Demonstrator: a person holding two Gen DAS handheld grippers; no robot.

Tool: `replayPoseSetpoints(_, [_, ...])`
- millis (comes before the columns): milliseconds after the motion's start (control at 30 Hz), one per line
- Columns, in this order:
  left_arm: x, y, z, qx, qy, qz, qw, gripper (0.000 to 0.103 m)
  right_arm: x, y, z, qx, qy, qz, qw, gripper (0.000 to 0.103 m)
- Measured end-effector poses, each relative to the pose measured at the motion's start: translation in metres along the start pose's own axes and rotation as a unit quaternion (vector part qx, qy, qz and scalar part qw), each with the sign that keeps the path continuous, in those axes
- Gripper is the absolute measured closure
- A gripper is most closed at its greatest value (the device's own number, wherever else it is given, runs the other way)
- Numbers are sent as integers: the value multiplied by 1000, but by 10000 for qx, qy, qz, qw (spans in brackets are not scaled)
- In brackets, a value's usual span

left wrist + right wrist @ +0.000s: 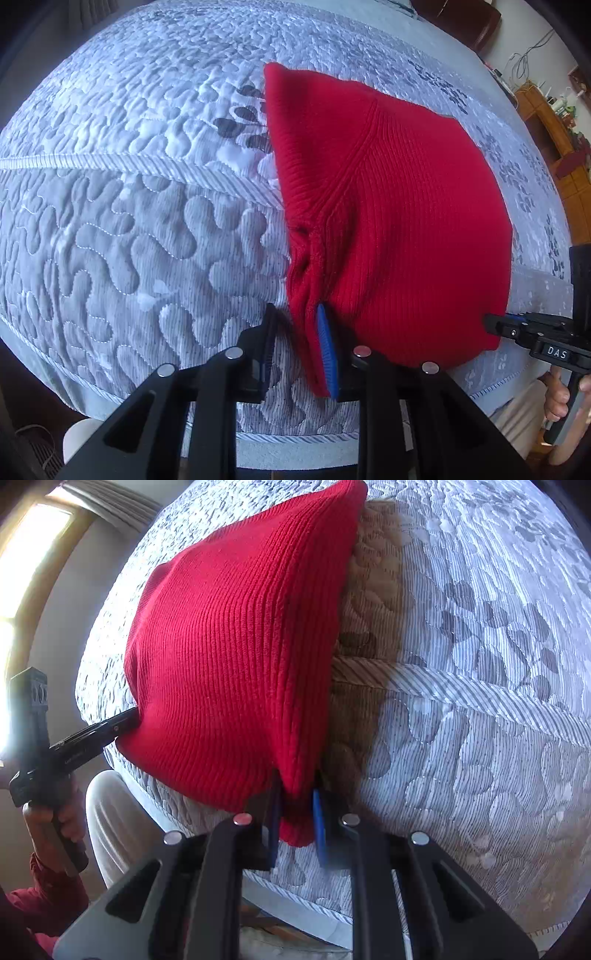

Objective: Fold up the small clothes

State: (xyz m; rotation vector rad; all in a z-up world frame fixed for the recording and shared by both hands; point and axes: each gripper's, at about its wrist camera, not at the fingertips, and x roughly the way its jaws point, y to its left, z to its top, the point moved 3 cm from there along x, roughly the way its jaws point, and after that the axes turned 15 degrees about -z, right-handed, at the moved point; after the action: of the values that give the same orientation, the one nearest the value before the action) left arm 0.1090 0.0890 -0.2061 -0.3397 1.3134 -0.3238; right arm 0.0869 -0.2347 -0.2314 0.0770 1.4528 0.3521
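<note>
A red ribbed knit garment (391, 221) hangs stretched above the grey quilted bedspread (129, 206). My left gripper (299, 343) stands at its near left corner; the cloth drapes over the right blue pad and a wide gap shows to the left finger, so the jaws look open. In the right wrist view the garment (236, 657) is bunched between the two fingers of my right gripper (297, 819), which is shut on its corner. The other gripper (110, 727) shows at the garment's far corner, and likewise in the left wrist view (517, 328).
The quilt (480, 701) covers the whole bed. A wooden cabinet (554, 133) and cables stand at the far right. The person's legs in light trousers (114, 819) are at the bed's near edge. A window (26, 554) is at the left.
</note>
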Motion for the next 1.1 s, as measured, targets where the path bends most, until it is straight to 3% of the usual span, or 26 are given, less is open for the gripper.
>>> replayPoseSetpoints(67, [-3,-3,1,29,-26,9,10000,77,-2,2,0,-13,-15,-21,10000,89])
replayPoseSetpoints(200, [-18,-14,1,316,-186,332,9988,50,-15,6,1,-190,-152,-160,9996,80])
replayPoseSetpoints(333, [-30,-27,6,561,-320,260,9976,41,-36,11,13,-266,-391,-277,9985,75])
replayPoseSetpoints(433, [-33,-35,11,711,-358,229,9966,39,-47,12,24,-277,-558,-296,9976,58])
replayPoseSetpoints(533, [-32,-39,15,750,-380,202,9963,37,-56,11,38,-319,-712,-328,9964,56])
replayPoseSetpoints(633, [-28,-37,22,750,-373,197,9963,36,-61,11,53,-316,-779,-348,9959,46])
replayPoseSetpoints(1100, [-8,-15,47,636,-265,49,9976,32,-33,15,89,-343,-650,-434,9964,39])
